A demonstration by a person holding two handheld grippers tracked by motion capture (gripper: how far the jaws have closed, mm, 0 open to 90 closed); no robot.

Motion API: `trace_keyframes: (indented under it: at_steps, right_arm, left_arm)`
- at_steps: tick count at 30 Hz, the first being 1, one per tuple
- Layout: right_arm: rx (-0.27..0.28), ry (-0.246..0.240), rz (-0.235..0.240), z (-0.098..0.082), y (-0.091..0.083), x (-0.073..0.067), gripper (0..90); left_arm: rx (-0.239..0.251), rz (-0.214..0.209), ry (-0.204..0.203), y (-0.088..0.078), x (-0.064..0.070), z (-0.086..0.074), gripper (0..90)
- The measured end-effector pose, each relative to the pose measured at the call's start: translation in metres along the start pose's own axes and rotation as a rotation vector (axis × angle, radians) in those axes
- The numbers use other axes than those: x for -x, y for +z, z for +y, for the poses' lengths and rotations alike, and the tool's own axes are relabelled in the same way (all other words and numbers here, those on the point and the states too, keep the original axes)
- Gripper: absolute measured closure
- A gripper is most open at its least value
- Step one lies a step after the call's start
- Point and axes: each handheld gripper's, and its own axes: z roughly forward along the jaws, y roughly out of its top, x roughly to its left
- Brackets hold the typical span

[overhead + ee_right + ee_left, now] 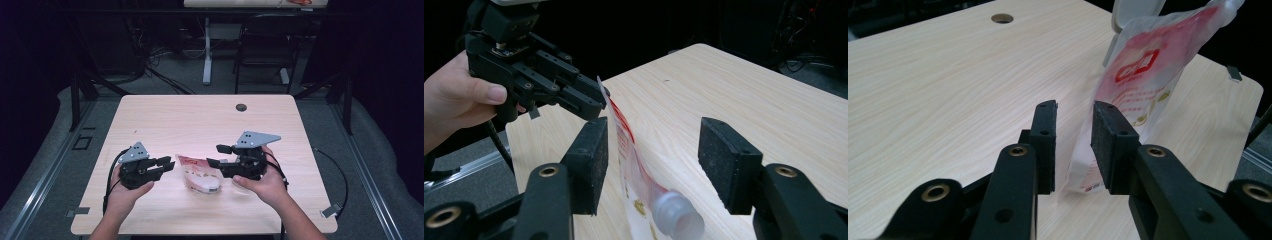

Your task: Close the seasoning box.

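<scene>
A clear spouted pouch with red print and a white screw cap stands tilted on its edge on the wooden table, between the two hand-held grippers. My left gripper is at the pouch's left end. In the left gripper view its jaws stand a little apart, the pouch's lower corner loose in the gap. My right gripper is open wide at the pouch's right end. In the right gripper view its pads straddle the pouch and cap without touching them.
A round cable hole sits near the table's far edge. Beyond the table stand a white table leg and a dark chair. Cables trail from both grippers over the front corners. The person's hand grips the left gripper.
</scene>
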Motion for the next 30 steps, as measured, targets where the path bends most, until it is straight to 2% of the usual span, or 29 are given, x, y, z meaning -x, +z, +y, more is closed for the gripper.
trace_keyframes:
  at_steps: [6, 10, 12, 18, 25, 30]
  right_arm:
    - [-0.042, -0.036, -0.012, 0.01, 0.009, -0.002, 51.7]
    - [-0.081, -0.046, 0.006, 0.015, 0.016, -0.004, 59.4]
    - [-0.101, -0.071, 0.003, 0.017, 0.02, -0.005, 62.0]
    - [-0.151, -0.11, 0.013, 0.021, 0.031, -0.008, 65.9]
    - [-0.196, -0.126, 0.038, 0.021, 0.042, -0.01, 69.8]
    - [-0.237, -0.153, 0.025, 0.021, 0.047, -0.011, 72.9]
  left_arm:
    - [0.001, 0.007, -0.015, -0.005, -0.006, -0.002, 64.6]
    - [0.008, 0.014, -0.025, -0.007, -0.009, -0.003, 61.9]
    - [0.013, 0.018, -0.031, -0.008, -0.01, -0.003, 61.2]
    - [0.015, 0.022, -0.035, -0.009, -0.011, -0.003, 60.1]
    - [0.011, 0.02, -0.031, -0.008, -0.011, -0.004, 59.3]
    - [0.014, 0.021, -0.035, -0.008, -0.011, -0.004, 59.0]
